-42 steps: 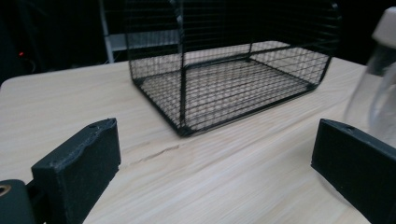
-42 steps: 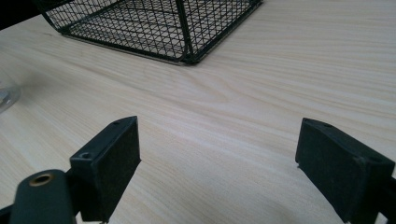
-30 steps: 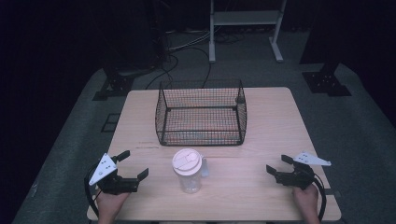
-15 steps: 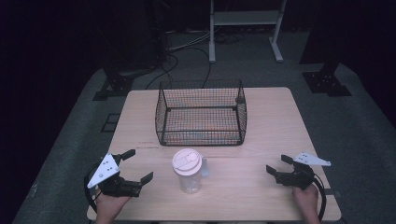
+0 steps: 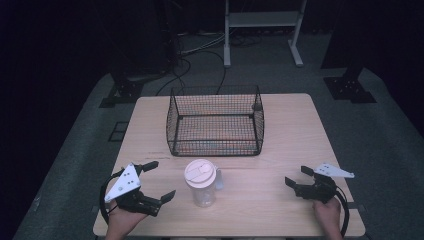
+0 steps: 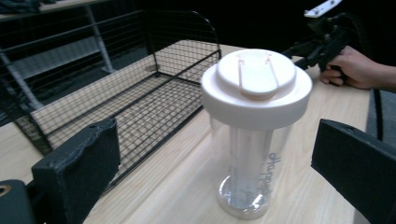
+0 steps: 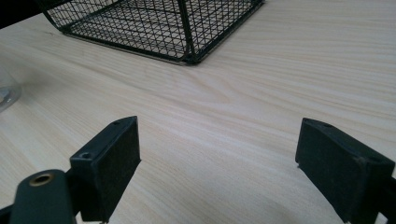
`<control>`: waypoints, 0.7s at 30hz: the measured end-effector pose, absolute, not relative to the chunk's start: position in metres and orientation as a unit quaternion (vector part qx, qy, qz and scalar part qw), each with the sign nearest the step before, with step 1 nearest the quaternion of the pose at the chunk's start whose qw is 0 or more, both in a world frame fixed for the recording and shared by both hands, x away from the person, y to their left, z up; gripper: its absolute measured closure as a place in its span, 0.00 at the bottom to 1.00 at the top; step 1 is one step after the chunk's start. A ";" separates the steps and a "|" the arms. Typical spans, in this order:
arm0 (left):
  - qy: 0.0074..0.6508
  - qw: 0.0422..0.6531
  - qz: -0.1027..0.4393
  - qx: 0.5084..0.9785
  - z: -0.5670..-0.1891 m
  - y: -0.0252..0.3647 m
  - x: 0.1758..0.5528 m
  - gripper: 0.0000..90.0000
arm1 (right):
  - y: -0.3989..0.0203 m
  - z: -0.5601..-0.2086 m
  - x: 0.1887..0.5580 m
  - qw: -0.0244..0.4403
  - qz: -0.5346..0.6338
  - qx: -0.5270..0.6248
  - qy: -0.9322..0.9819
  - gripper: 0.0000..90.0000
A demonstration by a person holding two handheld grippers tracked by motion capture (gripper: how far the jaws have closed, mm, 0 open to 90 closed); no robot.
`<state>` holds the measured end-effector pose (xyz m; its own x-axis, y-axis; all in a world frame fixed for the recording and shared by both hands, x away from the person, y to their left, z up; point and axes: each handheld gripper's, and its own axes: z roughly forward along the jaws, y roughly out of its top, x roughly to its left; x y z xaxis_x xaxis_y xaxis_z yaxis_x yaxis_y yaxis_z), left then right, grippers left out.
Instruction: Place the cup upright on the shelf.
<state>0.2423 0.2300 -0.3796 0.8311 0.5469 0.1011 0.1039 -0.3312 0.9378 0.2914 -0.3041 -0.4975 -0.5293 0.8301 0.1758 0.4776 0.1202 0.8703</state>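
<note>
The clear tumbler (image 5: 201, 186) with a cream lid stood upright near the front edge of the wooden table (image 5: 290, 130), just in front of the black wire basket (image 5: 216, 121) and apart from it. In the left gripper view, grey cursive lettering ran up the tumbler's wall (image 6: 275, 170), seen from the back through the plastic and too mirrored to read. The lid carried a flat flip tab across its top.

The left gripper (image 5: 156, 180) lay to the tumbler's left with its jaws spread wide, nothing between them; from its own camera the tumbler sat between and beyond the two black pads (image 6: 79, 172), not touched by either. The right gripper (image 5: 299, 176) rested well apart on the right side of the table, near the front edge, jaws likewise parted over bare wood (image 7: 219, 140).

Bare tabletop lay on both sides of the tumbler and between it and each gripper. The basket's near wall stood close behind the tumbler.

In the right gripper view only a sliver of the tumbler's base (image 7: 7, 95) showed at the left edge, cut off. The basket's floor was hard to make out through the mesh.
</note>
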 end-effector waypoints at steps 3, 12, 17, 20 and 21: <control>0.199 0.536 0.195 0.797 -0.379 0.223 0.244 0.00 | -0.304 -0.498 0.292 0.181 0.487 0.449 0.727 0.14; 0.181 0.521 0.163 0.818 -0.380 0.205 0.249 0.00 | -0.304 -0.498 0.292 0.179 0.489 0.447 0.727 0.14; 0.181 0.509 0.145 0.829 -0.384 0.194 0.253 0.00 | -0.304 -0.498 0.292 0.178 0.489 0.447 0.727 0.14; 0.181 0.505 0.144 0.832 -0.385 0.190 0.254 0.00 | -0.304 -0.498 0.292 0.178 0.490 0.446 0.728 0.14; 0.181 0.502 0.142 0.833 -0.385 0.189 0.255 0.00 | -0.304 -0.498 0.292 0.178 0.490 0.446 0.728 0.14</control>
<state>0.2548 0.1886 -0.3852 0.8940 0.4447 0.0543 0.1596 -0.4295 0.8889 0.2918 -0.3041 -0.4977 -0.5388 0.8233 0.1786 0.4753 0.1221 0.8713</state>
